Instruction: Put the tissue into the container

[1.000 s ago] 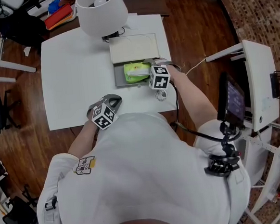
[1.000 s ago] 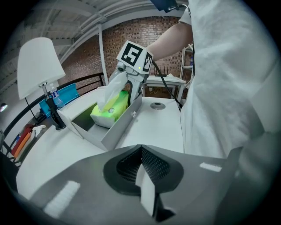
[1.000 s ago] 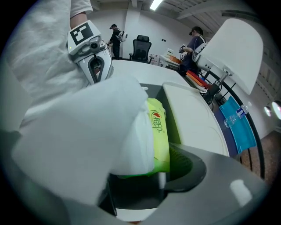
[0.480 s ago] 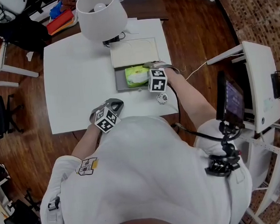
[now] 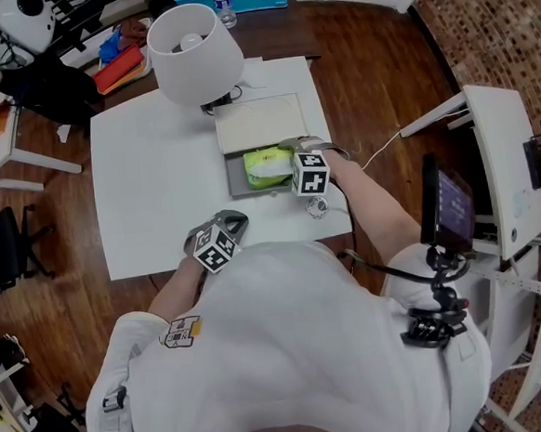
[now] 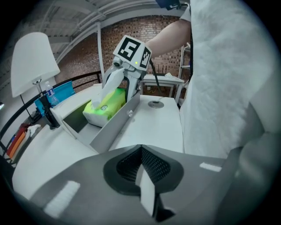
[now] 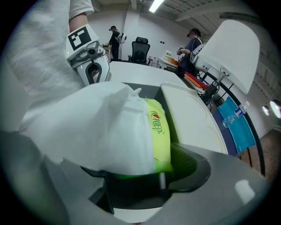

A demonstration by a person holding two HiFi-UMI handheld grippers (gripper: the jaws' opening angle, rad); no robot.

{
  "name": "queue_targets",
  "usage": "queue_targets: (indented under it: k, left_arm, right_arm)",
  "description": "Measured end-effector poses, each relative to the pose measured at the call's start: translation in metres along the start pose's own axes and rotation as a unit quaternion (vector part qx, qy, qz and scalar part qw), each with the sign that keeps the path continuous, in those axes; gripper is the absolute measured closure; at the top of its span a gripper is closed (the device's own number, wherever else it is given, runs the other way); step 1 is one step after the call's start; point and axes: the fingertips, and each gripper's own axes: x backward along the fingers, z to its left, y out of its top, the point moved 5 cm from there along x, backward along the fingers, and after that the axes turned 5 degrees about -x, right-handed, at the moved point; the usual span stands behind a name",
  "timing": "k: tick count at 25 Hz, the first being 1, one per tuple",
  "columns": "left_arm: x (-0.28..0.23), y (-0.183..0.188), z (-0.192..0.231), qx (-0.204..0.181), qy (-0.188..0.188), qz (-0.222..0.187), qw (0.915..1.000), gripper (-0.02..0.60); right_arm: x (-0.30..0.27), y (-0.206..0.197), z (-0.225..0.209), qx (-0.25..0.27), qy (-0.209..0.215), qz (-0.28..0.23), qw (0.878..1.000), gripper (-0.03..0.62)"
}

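On the white counter point(image 5: 156, 182), just ahead of me, sits the open grey rectangular container point(image 5: 235, 178), with its flat cream lid point(image 5: 259, 123) lying directly behind it and a white lamp with a wide round shade point(image 5: 194, 41) behind that. My right claw point(image 5: 291, 151) is at the container's right end, clenched on the lime-green soft pack of tissues point(image 5: 266, 164). In the right gripper view the pack fills the gap between the jaws, and a loose white sheet point(image 7: 105, 127) pulled from its top billows across the front of it.

From my left gripper view, the pack is inside the container's walls but does not look settled. Its near end rides up toward the front wall and it sits at a tilt, hanging from my grip rather than lying flat on the bottom.

My left claw point(image 6: 144, 180) hovers low over the near edge of the counter, well apart from the container, with its jaws pressed together on nothing. A small round metal piece point(image 5: 316, 207) lies on the counter just beside my right forearm, and I leave it alone.

I judge the task nearly finished: the pack has been carried over and is most of the way in. What remains is to lower it flat, let go, and draw my right claw clear. The lid is off, and whether it needs to go on I cannot tell.
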Motion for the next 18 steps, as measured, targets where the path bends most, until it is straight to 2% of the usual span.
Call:
queue_targets:
  k: [6, 12, 18]
  left_arm:
    - [0.001, 0.000, 0.004, 0.000, -0.001, 0.001, 1.0000, 0.581]
    - [0.001, 0.002, 0.005, -0.003, -0.004, 0.003, 1.0000, 0.581]
    - [0.004, 0.005, -0.001, -0.006, -0.010, 0.004, 0.9999, 0.581]
  right_arm:
    - [0.014, 0.002, -0.007, -0.013, 0.001, -0.021, 1.000, 0.175]
    - [0.036, 0.005, -0.016, -0.034, -0.034, -0.061, 0.997, 0.166]
    - [0.088, 0.023, -0.021, -0.092, -0.109, -0.160, 0.977, 0.180]
